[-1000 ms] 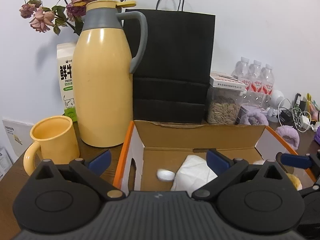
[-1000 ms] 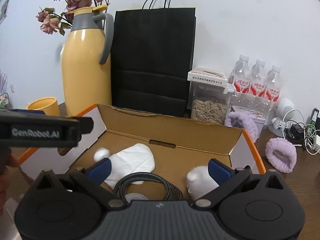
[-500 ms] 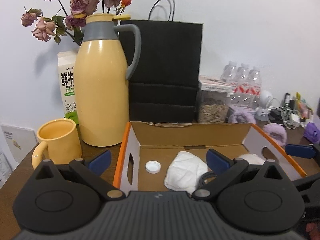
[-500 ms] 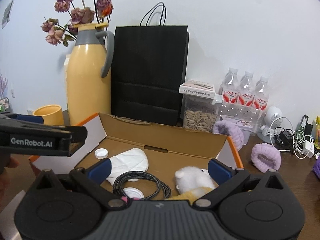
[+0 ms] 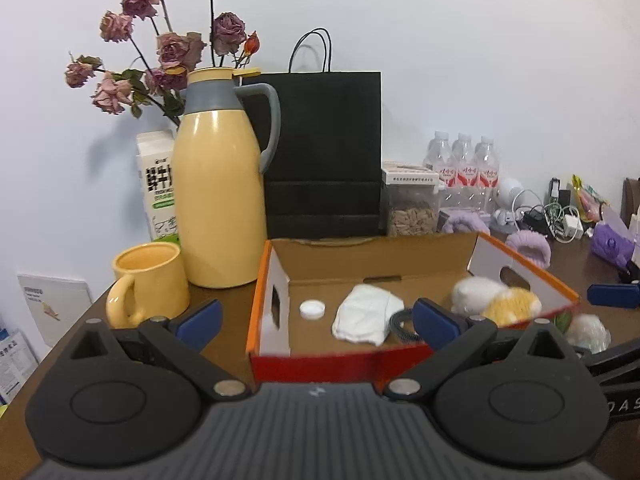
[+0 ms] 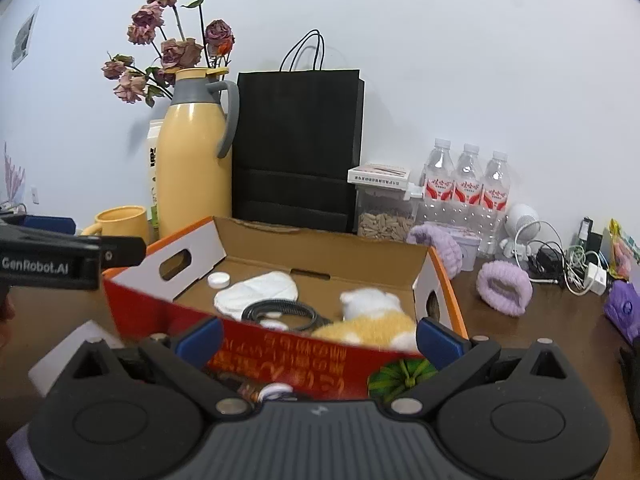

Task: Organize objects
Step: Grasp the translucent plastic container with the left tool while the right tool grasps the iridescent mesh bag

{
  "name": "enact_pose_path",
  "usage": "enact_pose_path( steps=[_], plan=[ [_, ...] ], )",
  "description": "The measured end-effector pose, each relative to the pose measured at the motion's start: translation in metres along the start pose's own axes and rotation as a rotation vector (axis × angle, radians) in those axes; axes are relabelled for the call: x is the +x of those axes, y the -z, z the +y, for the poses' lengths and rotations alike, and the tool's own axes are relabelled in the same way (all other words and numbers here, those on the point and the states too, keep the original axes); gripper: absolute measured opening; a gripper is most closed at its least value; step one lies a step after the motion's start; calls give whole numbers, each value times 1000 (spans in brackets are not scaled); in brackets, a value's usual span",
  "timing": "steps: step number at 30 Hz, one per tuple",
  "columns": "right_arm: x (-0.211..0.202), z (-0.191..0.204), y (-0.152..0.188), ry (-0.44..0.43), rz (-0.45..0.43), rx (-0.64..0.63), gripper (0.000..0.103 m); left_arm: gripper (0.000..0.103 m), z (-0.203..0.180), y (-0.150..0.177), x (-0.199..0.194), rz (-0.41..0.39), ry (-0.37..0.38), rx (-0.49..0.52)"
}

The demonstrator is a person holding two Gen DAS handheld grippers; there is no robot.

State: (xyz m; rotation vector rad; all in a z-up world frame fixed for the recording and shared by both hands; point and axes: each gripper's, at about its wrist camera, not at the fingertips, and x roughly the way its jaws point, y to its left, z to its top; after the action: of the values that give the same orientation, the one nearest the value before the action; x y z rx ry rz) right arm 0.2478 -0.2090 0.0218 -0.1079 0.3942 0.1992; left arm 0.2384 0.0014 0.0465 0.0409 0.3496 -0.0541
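Both grippers farther back from the cardboard box (image 5: 372, 254), its long axis left-right, jaws spread, empty.

Cardboard box (image 5: 376, 258): matt brown inside, glossy red print outside. Thermos (image 5: 220, 200): smooth glossy yellow w/ matt grey collar. Mug (image 5: 148, 280): glazed, shiny. Paper bag (image 5: 324, 152): matt black. Plush toy (image 6: 376, 320): fuzzy. Cloth (image 5: 366, 314): soft white. Bottles (image 6: 466, 188): clear plastic. Table (image 6: 520, 344): dark wood.
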Motion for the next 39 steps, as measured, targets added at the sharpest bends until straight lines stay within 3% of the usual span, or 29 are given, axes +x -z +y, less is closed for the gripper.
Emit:
enact_pose_path(
  steps=[14,26,39],
  plan=[
    [-33,-2,48,4,37,24,103,103,1,42,-24,49,-41,-7],
    [-30,-3,54,-12,56,36,103,103,7,59,-17,113,-56,-35],
    [-30,-4,54,-8,64,40,103,103,7,68,3,235,-62,-36]
  ],
)
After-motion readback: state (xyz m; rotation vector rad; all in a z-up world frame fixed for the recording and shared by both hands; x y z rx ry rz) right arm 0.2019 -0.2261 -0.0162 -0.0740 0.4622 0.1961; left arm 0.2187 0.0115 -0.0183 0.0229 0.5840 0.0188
